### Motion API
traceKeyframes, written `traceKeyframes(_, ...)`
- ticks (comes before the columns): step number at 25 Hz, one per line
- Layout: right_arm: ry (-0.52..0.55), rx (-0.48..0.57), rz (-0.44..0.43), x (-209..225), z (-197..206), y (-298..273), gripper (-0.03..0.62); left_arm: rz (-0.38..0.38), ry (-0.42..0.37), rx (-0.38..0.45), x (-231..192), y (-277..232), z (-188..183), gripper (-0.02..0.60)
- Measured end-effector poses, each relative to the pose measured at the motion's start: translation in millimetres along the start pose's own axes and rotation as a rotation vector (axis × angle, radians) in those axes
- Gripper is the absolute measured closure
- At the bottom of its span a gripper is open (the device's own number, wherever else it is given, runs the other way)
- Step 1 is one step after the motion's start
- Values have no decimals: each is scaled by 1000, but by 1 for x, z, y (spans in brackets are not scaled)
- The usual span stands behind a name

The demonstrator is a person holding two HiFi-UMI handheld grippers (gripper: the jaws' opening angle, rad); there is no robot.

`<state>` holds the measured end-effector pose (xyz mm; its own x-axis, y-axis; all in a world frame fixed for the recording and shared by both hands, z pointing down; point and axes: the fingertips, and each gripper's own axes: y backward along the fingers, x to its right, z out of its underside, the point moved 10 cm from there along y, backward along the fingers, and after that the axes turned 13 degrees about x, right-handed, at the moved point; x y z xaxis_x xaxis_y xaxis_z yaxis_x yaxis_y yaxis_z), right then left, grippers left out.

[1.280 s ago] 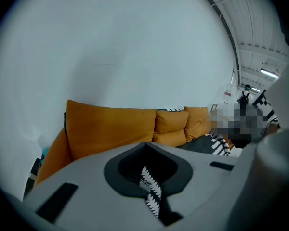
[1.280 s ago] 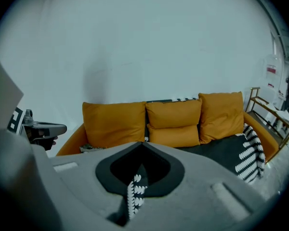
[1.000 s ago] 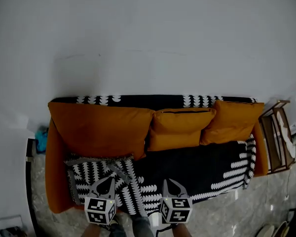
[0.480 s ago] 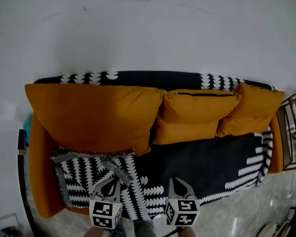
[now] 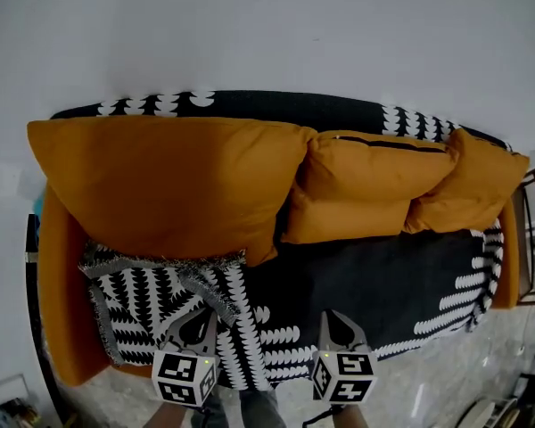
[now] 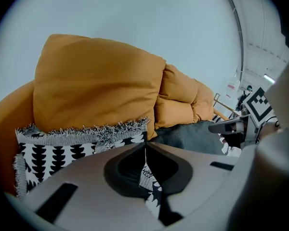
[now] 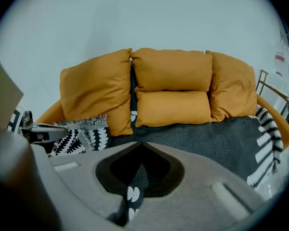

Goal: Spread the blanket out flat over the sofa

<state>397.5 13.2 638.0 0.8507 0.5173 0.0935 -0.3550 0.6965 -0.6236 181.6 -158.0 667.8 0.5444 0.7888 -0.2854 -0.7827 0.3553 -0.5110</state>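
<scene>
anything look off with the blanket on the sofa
The blanket is not flat: on the left its fringed edge is doubled back and rumpled below the large cushion; the right side lies smooth. The left gripper and right gripper are shut on its front edge.

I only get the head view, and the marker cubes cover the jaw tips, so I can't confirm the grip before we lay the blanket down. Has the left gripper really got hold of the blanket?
Observer: Yes. In the left gripper view, the left gripper has its jaws closed together on a patterned strip of the blanket, which runs down between them.
Operator: And the other one?
Observer: The right gripper view shows the right gripper shut too. It is pinching a dark fold of the blanket with white leaf marks.
</scene>
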Motion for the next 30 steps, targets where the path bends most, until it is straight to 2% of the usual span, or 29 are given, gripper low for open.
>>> traceKeyframes(10, -24, -11, 14, 10, 4, 3, 589, 70, -48, -40, -4, -9, -6, 572)
traceKeyframes(12, -28, -14, 18, 12, 7, 4, 589, 95, -69, -60, -5, -12, -8, 469)
traceKeyframes(14, -30, -18, 20, 13, 9, 4, 589, 115, -96, -78, -6, -15, -10, 463)
traceKeyframes(16, -32, -22, 22, 15, 11, 5, 589, 133, -128, -93, -8, -17, -12, 462)
traceKeyframes(22, -35, -25, 34, 23, 15, 6, 589, 207, -238, -140, -8, -29, -22, 405)
traceKeyframes(30, -59, -31, 52, 32, 24, 5, 589, 289, -441, -233, -3, -60, -40, 400)
